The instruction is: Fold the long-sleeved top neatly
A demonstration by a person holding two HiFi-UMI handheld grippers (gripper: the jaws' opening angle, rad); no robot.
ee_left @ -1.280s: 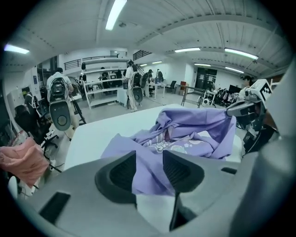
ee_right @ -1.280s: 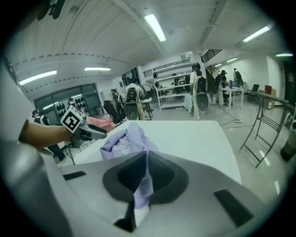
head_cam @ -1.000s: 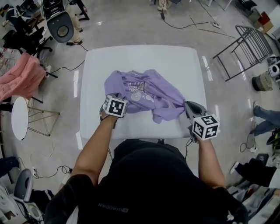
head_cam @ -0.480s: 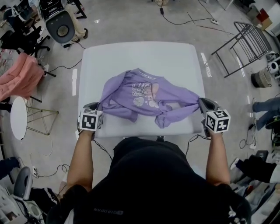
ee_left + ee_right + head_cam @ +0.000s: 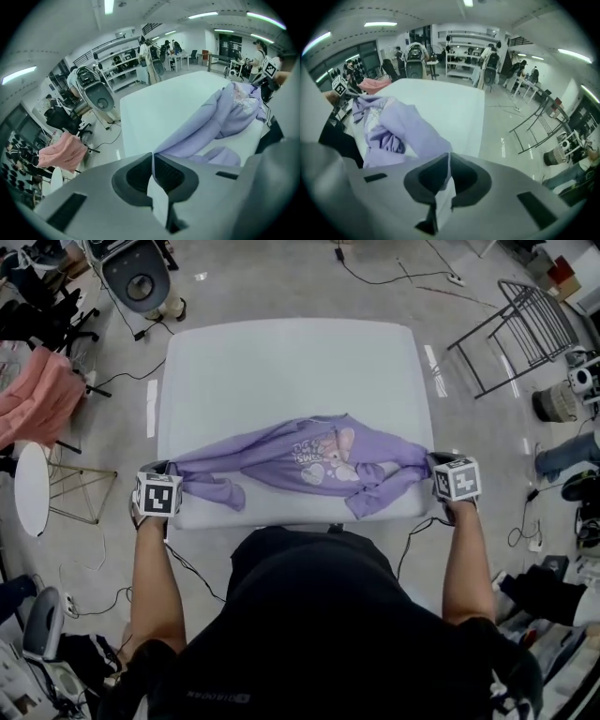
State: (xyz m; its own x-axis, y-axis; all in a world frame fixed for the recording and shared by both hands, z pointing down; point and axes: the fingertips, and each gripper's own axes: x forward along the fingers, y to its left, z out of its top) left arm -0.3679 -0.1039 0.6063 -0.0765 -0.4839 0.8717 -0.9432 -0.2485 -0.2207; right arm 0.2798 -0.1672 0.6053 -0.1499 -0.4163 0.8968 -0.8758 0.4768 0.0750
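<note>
Change: the top [image 5: 309, 457] is no longer a bunched heap mid-worktop. It's now drawn out into a long band across the near part of the worktop [image 5: 281, 371], print side up.

The left gripper [image 5: 171, 471] is out at the near left edge, where a second ago it sat over the heap. The right gripper [image 5: 434, 462] is at the near right edge.

Both sets of fingers [image 5: 133, 176] are clenched on purple cloth, each pinching a thin fold in its own view. Can't tell if that's cuff, hem or shoulder.

The cloth between them is taut-ish, not flat. One loose sleeve [image 5: 217, 491] flops near left, and there's a crumpled wad near right, hanging at the worktop edge.

My read: this is the spread-out step and no fold is made yet. It still needs laying flat farther onto the worktop, with the sleeves sorted, before any crease. Risk: the near edge slips off.
</note>
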